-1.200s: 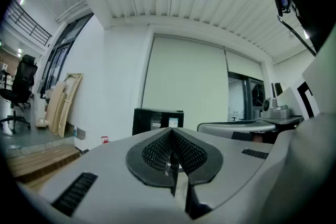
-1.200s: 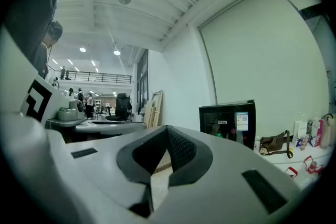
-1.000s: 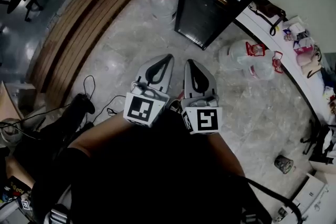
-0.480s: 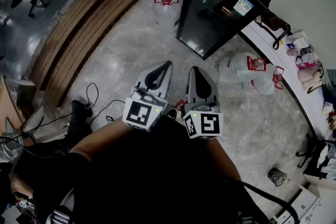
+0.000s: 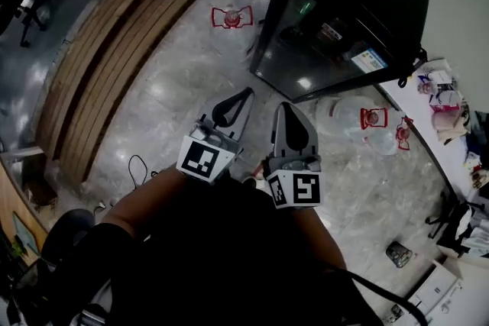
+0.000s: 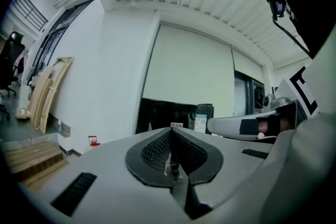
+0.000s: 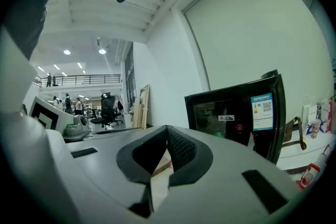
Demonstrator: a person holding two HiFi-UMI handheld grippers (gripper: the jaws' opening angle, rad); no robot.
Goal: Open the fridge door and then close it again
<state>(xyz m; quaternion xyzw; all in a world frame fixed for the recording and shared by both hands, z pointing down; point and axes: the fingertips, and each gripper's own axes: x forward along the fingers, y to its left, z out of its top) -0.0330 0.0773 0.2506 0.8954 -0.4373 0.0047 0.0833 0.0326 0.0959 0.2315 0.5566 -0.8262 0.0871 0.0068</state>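
Note:
The black fridge with a glass door stands at the upper right of the head view, its door closed. Both grippers are held side by side in front of the person, still short of the fridge, over the stone floor. My left gripper is shut with nothing in it, and my right gripper is shut and empty too. In the left gripper view the left gripper's tips meet, with the fridge ahead. The right gripper view shows the right gripper's tips closed and the fridge door to the right.
Large water jugs stand left of the fridge, with more jugs on its right. A slatted wooden bench runs along the left. A cluttered white counter curves along the right, and a small can lies on the floor.
The person has walked toward the fridge, which now shows larger and nearer. Both grippers came forward together, still shut and side by side.

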